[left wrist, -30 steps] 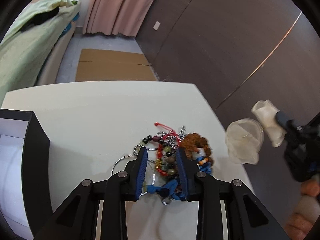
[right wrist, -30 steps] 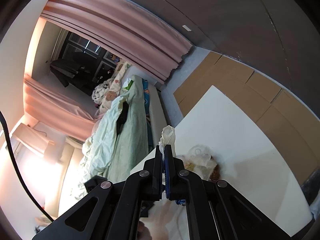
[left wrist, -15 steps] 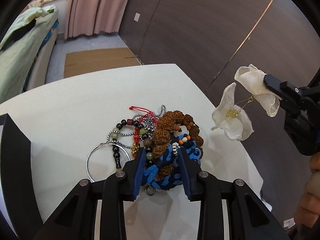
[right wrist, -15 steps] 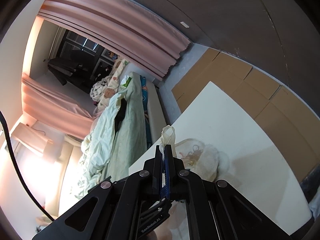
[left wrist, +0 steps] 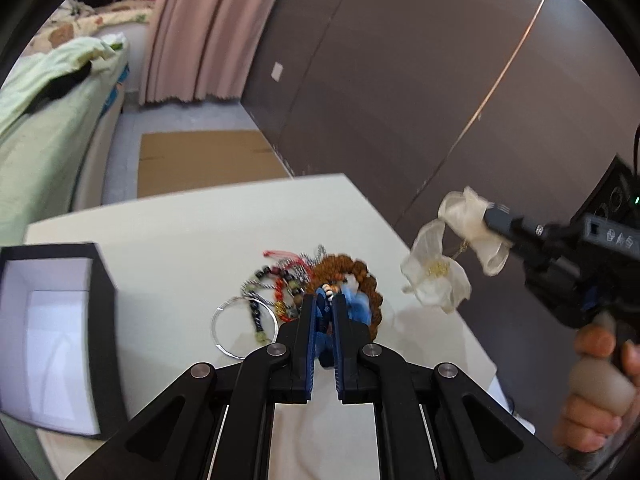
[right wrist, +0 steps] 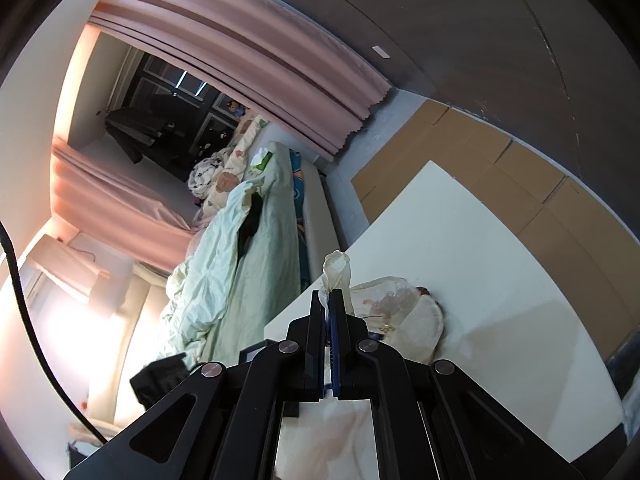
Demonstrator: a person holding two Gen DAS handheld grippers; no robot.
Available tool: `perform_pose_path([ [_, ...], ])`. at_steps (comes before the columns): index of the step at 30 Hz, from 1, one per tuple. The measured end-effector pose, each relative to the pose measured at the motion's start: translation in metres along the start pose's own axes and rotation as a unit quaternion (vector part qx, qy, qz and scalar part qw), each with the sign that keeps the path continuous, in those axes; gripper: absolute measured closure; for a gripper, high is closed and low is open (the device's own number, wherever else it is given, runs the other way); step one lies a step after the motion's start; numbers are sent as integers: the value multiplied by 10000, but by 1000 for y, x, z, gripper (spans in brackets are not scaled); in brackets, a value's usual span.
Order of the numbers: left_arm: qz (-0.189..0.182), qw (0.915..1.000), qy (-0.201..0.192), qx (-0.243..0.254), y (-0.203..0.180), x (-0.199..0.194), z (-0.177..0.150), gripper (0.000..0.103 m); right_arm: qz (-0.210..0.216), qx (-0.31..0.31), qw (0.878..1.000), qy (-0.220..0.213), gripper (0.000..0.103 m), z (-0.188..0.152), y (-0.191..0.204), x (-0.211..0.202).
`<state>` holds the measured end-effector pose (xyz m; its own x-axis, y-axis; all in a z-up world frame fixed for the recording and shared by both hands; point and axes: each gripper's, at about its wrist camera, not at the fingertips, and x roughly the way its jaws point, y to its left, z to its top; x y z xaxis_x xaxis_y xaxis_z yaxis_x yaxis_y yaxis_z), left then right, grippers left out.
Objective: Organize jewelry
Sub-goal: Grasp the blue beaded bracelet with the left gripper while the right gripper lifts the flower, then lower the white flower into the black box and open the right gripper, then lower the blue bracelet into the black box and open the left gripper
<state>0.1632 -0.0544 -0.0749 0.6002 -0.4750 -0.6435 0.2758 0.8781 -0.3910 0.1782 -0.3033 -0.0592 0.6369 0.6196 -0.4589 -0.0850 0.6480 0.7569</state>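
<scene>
Blue braided cord bracelet: pinched between the pads of the left gripper, whose jaws stand nearly together with only the cord between them; it is the nearest piece of the pile.
Jewelry pile: a tangle of the blue cord, a brown seed-bead bracelet, a red-and-dark beaded string and a thin silver wire bangle, lying on the white tabletop directly ahead of the left gripper's tips.
Key relation: the black open box with white lining sits well to the left of the pile, near the table's left edge; judged from this, the blue cord has to lift clear of the tangle and travel leftward. The left gripper is the nearer one to both pile and box.
Sheer white organza pouch: hanging in the air off the table's right side, its gathered neck clamped in the right gripper, whose jaws are pressed shut on the fabric; a small gold piece shows inside.
Right hand: wrapped around the gripper handle at the right edge.
Risk, as a judgement: the blue cord looks entangled with the brown beads, so a lift may drag neighbours along.
</scene>
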Motion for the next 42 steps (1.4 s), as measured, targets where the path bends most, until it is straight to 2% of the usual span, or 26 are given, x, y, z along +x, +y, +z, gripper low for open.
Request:
perform_pose_path([
  [6,86,9989,-421,-164,11,-37,8,96,265,-188,9995,31,99,-9,14,-1],
  [12,271,9957,-805,-381,33,-75,13,96,681,-443,9964,228,99,-23,42,16],
  [20,487,9887,-1234,-702,68,-119,20,96,1110,-845,9880,662,99,-48,87,64],
  [26,703,9829,-1408,-958,99,-139,21,96,1347,-1116,9778,1155,99,-64,120,110],
  [34,872,9758,-1537,-1285,128,-160,15,96,1379,-1430,9646,1732,99,-86,146,164],
  [36,909,9748,-1525,-1354,132,-162,12,96,1359,-1428,9601,1983,82,-93,142,176],
  [37,923,9745,-1497,-1393,134,-161,11,96,1270,-1372,9588,2138,50,-96,140,184],
  [38,931,9746,-1463,-1416,135,-160,11,96,1143,-1291,9599,2211,35,-98,135,188],
  [42,895,9766,-1350,-1415,135,-152,10,96,1035,-1229,9665,2001,32,-91,122,175],
])
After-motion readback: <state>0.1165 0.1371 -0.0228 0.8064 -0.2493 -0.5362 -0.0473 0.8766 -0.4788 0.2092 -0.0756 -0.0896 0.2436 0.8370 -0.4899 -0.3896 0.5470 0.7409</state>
